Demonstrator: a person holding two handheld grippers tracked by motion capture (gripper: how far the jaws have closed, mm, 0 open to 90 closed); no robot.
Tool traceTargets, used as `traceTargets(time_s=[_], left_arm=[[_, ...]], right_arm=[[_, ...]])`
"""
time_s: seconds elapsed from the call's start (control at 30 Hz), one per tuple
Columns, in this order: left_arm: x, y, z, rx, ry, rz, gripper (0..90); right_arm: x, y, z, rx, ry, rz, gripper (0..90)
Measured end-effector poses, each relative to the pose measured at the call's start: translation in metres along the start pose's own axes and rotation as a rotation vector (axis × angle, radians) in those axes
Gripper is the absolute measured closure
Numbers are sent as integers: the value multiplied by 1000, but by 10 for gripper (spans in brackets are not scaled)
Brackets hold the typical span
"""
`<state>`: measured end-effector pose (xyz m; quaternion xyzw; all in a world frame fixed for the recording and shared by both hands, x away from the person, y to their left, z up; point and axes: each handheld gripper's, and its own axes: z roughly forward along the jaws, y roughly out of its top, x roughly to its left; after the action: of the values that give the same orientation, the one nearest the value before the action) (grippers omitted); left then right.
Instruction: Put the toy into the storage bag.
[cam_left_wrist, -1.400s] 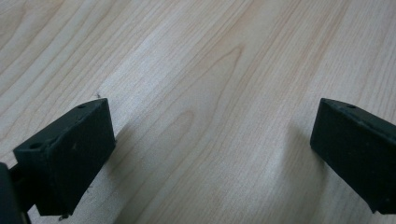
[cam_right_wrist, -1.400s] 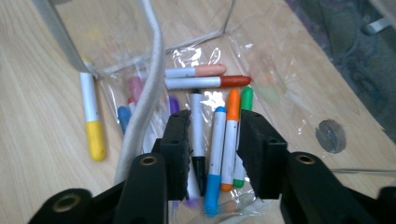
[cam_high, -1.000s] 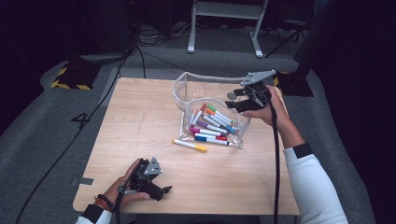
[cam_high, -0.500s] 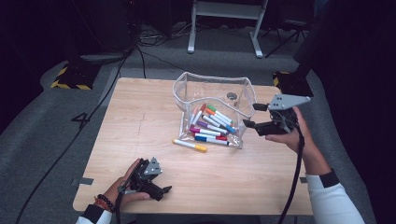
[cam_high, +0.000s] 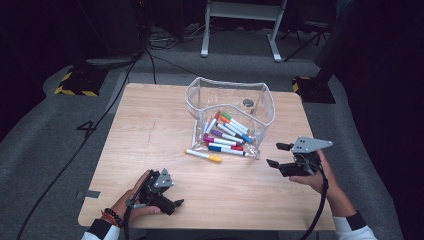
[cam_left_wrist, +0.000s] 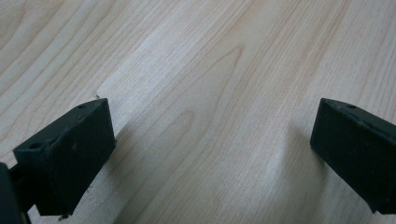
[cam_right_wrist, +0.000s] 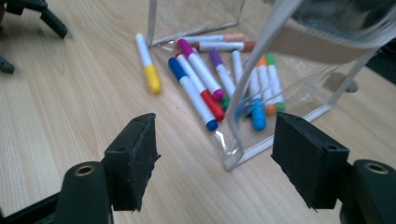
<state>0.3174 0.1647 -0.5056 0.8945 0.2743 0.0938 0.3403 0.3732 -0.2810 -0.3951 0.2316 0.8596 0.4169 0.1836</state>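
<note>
While right hand-held gripper (cam_high: 276, 155) is held spread, near clear pouch (cam_high: 265, 107) of markers (cam_high: 227, 140), left hand-held gripper (cam_high: 172, 204) is rested spread on surface (cam_high: 150, 135).

One pouch (cam_high: 230, 107) — about ten markers (cam_high: 226, 135)

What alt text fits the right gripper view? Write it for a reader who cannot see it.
The open right gripper hovers over a wooden table, empty, facing a clear plastic pouch with coloured markers spilling from its mouth. One yellow-capped marker lies apart on the table beside the pouch.
</note>
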Motion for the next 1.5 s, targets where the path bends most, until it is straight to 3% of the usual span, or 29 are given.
traceTargets(time_s=[0.1,0.2,0.27,0.43,0.57,0.77,0.9,0.97,1.17,1.33,1.5], left_arm=[[0,0,0,0,0,0,1],[0,0,0,0,0,0,1],[0,0,0,0,0,0,2],[0,0,0,0,0,0,1],[0,0,0,0,0,1,1],[0,0,0,0,0,1,1],[0,0,0,0,0,1,1],[0,0,0,0,0,1,1],[0,0,0,0,0,1,1],[0,0,0,0,0,1,1],[0,0,0,0,0,1,1]], right_arm=[[6,-10,13,12,39,7,318],[19,-19,37,47,87,-9,325],[20,-20,41,50,98,-4,326],[36,-21,74,59,172,-16,330],[46,-14,103,60,203,-40,336],[54,1,146,73,192,-79,340],[55,12,169,67,196,-52,336],[55,15,178,89,200,-44,330],[54,20,198,102,184,-20,346],[53,22,200,92,185,6,495],[58,20,194,99,200,-13,669]])
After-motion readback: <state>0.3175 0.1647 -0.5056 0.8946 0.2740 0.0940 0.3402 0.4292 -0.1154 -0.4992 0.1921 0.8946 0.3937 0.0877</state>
